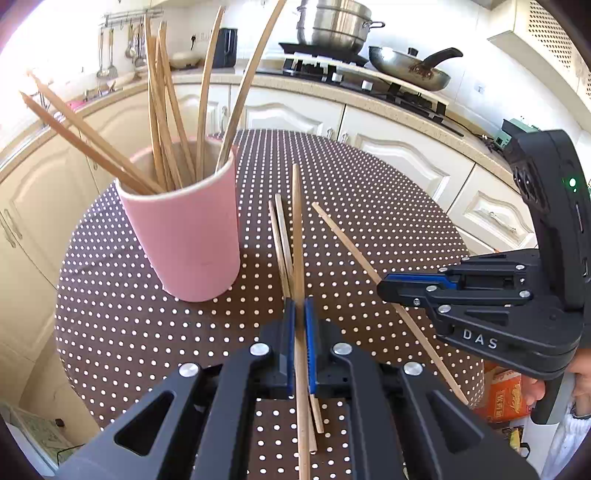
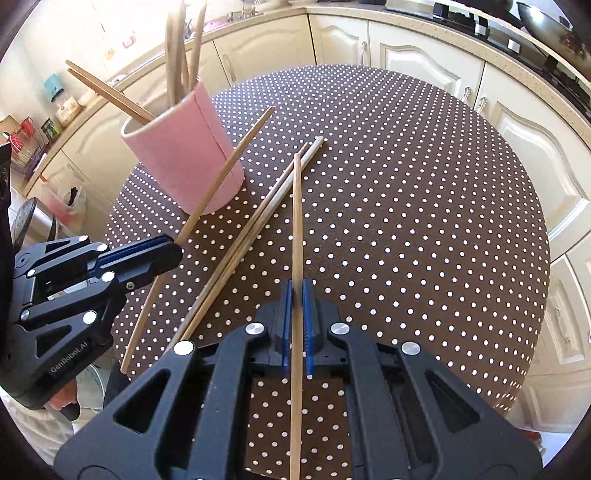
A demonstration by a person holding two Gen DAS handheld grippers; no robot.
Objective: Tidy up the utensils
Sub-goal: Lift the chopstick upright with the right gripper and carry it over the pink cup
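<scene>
A pink cup [image 1: 184,229] [image 2: 184,155] stands on the brown dotted table [image 1: 369,184] [image 2: 406,184] with several wooden chopsticks leaning in it. My left gripper [image 1: 299,301] [image 2: 177,251] is shut on one chopstick [image 1: 297,221] [image 2: 221,177], lifted just right of the cup. My right gripper [image 2: 297,284] [image 1: 382,286] is shut on another chopstick [image 2: 296,221] [image 1: 347,240], further right. Two loose chopsticks [image 1: 280,240] [image 2: 251,229] lie side by side on the table between the two grippers.
Cream cabinets and a countertop curve around the far side of the table. A hob with a steel steamer pot [image 1: 332,26] and a wok [image 1: 410,68] sits behind. An orange bag [image 1: 502,398] lies on the floor at the right, below a person's hand [image 1: 535,391].
</scene>
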